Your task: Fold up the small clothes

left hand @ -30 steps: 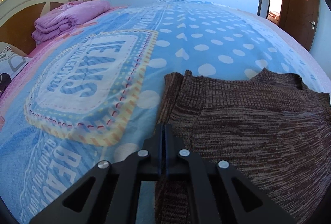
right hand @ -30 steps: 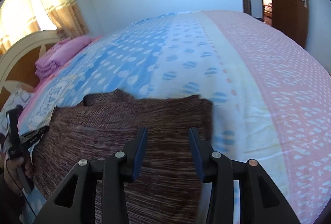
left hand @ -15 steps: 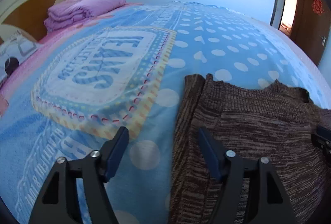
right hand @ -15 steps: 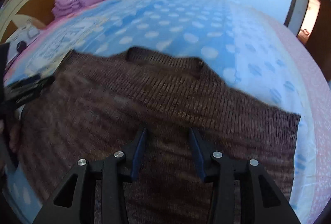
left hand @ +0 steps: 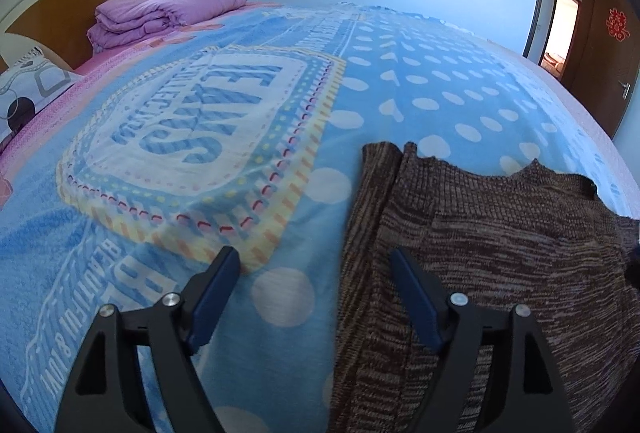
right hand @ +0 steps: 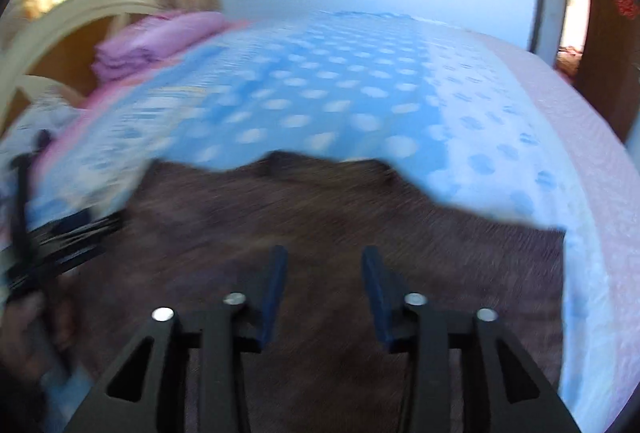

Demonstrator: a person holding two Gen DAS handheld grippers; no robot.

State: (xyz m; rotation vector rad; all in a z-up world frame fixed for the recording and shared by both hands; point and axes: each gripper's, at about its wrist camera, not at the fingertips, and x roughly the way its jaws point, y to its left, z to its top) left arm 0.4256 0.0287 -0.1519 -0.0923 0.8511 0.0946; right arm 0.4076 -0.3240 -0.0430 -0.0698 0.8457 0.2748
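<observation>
Now brown knit sweater (left hand: 500,245) flat on bed (left hand: 400,93). Left gripper (left hand: 316,297) released, straddling sweater's 9 o'clock edge. Right gripper (right hand: 323,293) released above sweater; view blurred.

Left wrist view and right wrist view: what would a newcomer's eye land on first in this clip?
First the brown knit sweater, spread flat on the near right of the blue dotted blanket. Next the left gripper, jaws wide open, straddling the sweater's left edge; the right gripper is open above the knit in a blurred frame. Farther off, a folded purple quilt sits by the headboard.
</observation>
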